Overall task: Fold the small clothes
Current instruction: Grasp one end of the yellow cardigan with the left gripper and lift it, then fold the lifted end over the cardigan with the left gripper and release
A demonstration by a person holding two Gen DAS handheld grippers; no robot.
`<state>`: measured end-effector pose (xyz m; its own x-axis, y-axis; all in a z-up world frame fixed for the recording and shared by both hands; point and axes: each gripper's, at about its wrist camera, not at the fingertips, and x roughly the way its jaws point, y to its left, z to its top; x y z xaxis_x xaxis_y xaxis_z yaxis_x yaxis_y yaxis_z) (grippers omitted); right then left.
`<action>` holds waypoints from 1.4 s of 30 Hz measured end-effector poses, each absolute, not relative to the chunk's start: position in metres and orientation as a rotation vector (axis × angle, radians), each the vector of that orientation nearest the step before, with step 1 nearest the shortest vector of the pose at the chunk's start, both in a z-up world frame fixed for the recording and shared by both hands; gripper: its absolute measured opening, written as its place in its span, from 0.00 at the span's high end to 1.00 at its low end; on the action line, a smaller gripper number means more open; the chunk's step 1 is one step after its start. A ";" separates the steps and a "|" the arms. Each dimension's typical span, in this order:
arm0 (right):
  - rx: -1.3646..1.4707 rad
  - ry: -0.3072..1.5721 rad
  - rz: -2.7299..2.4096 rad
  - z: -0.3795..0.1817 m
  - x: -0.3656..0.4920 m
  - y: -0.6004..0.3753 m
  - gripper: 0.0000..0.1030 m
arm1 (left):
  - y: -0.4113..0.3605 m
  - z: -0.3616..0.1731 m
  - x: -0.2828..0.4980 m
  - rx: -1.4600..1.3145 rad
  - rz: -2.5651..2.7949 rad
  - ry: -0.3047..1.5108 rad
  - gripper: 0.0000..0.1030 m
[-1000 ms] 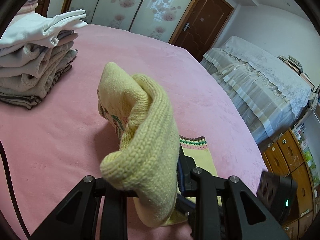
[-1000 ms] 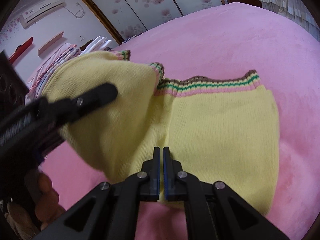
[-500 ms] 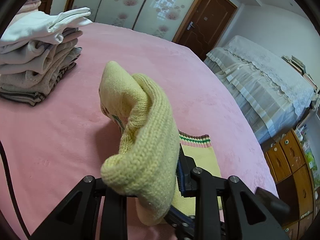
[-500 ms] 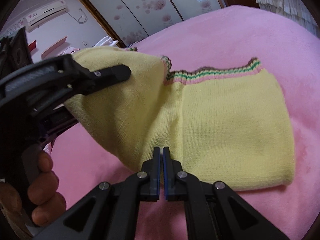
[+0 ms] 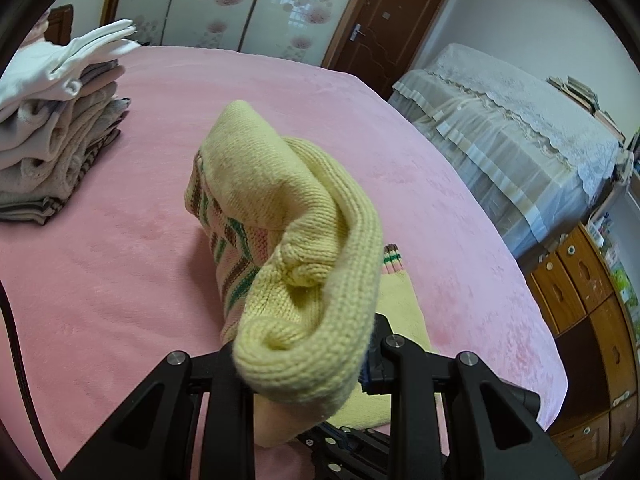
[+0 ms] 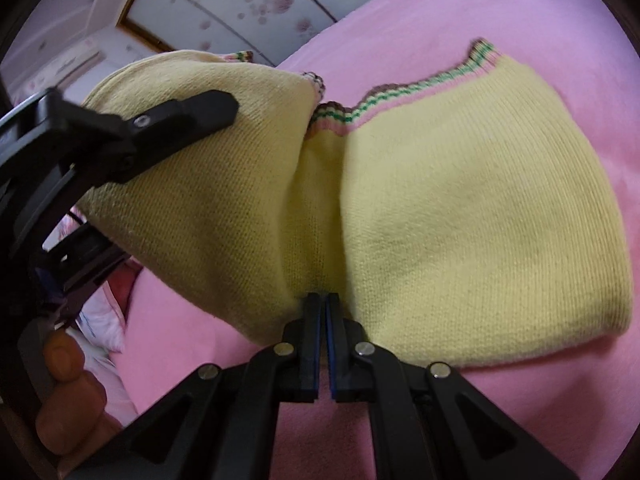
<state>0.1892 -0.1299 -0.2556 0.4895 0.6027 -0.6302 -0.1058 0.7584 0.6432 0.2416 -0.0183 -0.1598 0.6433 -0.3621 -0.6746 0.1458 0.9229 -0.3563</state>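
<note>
claws both clamped on yellow knit [image 6: 460, 216].

Left claw [image 5: 308, 364] tips buried under bunched yellow knit [image 5: 304, 264]; folded pile [image 5: 48, 120] cropped at frame edge.

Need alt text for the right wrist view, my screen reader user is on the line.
The right gripper, jaws shut, pinches the near edge of a yellow knit garment on a pink blanket. At left, the left gripper holds the garment's other half lifted off the blanket. Its striped hem runs along the far edge.
</note>
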 end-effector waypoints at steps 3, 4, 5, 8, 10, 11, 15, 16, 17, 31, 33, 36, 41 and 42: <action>0.616 0.967 0.449 -0.259 0.186 -0.135 0.98 | -0.032 -0.160 0.243 -0.241 -0.300 0.835 0.77; 0.628 0.965 0.447 -0.260 0.185 -0.136 0.98 | -0.038 -0.160 0.243 -0.223 -0.302 0.841 0.77; 0.642 0.963 0.448 -0.261 0.180 -0.138 0.98 | -0.045 -0.160 0.245 -0.200 -0.304 0.851 0.77; 0.695 0.959 0.454 -0.265 0.175 -0.147 0.98 | -0.068 -0.164 0.248 -0.125 -0.311 0.880 0.77; 0.755 0.967 0.460 -0.270 0.172 -0.156 0.98 | -0.080 -0.166 0.251 -0.093 -0.314 0.903 0.77; 0.777 0.971 0.463 -0.273 0.171 -0.160 0.98 | -0.087 -0.168 0.252 -0.074 -0.316 0.918 0.77; 0.832 1.000 0.480 -0.277 0.159 -0.175 0.98 | -0.103 -0.172 0.251 0.002 -0.304 0.943 0.77; 0.825 1.005 0.473 -0.276 0.156 -0.179 0.98 | -0.106 -0.173 0.251 0.016 -0.299 0.946 0.76; 0.810 1.007 0.469 -0.273 0.150 -0.183 0.98 | -0.108 -0.174 0.250 0.027 -0.292 0.948 0.76; 0.558 1.018 0.262 -0.241 0.113 -0.244 0.95 | -0.141 -0.180 0.230 0.139 -0.306 0.929 0.36; 0.536 1.010 0.236 -0.236 0.116 -0.257 0.95 | -0.139 -0.177 0.228 0.107 -0.335 0.938 0.31; 0.511 0.991 0.213 -0.227 0.120 -0.259 0.95 | -0.126 -0.170 0.222 0.013 -0.431 0.975 0.25; 0.460 0.936 0.197 -0.201 0.130 -0.261 0.95 | -0.085 -0.145 0.208 -0.148 -0.476 0.985 0.24; 0.448 0.922 0.197 -0.193 0.134 -0.261 0.95 | -0.078 -0.141 0.206 -0.162 -0.464 0.973 0.24</action>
